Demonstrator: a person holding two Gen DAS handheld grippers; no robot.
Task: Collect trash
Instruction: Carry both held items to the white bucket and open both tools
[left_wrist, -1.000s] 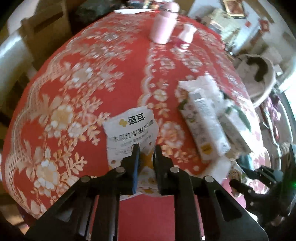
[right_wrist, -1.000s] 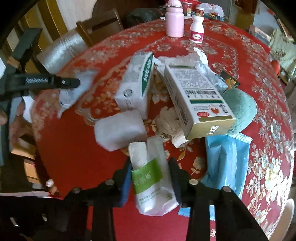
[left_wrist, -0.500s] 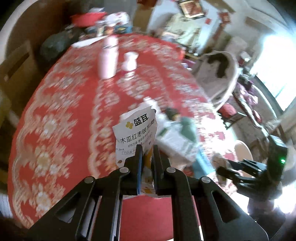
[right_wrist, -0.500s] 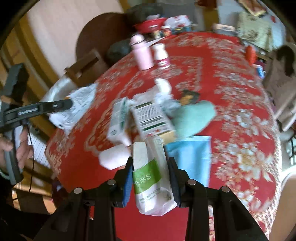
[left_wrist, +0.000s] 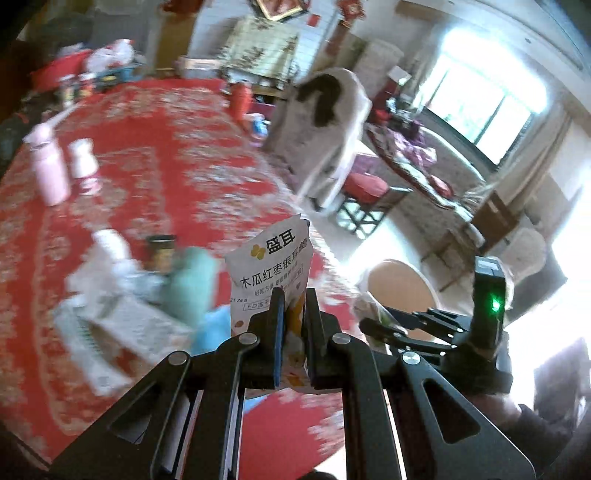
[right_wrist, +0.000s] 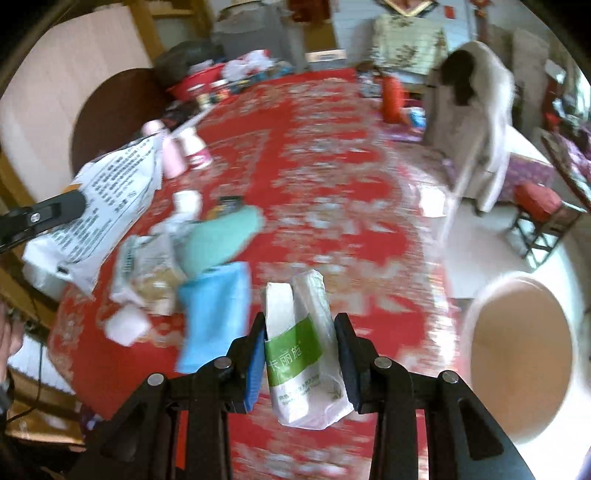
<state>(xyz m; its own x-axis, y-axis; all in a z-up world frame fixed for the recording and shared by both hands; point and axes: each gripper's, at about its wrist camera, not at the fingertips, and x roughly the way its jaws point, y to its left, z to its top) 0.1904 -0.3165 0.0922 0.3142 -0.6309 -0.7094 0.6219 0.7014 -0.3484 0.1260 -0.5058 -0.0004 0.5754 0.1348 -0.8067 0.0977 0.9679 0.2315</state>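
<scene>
Left wrist view: left gripper (left_wrist: 293, 295) clamps a white snack packet (left_wrist: 271, 264) past the red table's (left_wrist: 155, 140) edge.
Right gripper (right_wrist: 300, 323) squeezes a green-banded tissue pack (right_wrist: 301, 343) over the tablecloth; tan bin (right_wrist: 517, 373) beside the rim; open floor beyond.

Bright sunlit window (left_wrist: 484, 107) on the far wall; pale floor (left_wrist: 388, 236); red-cushioned dark-framed stool (left_wrist: 365, 192); round red floral-clothed table (right_wrist: 332, 177).
</scene>
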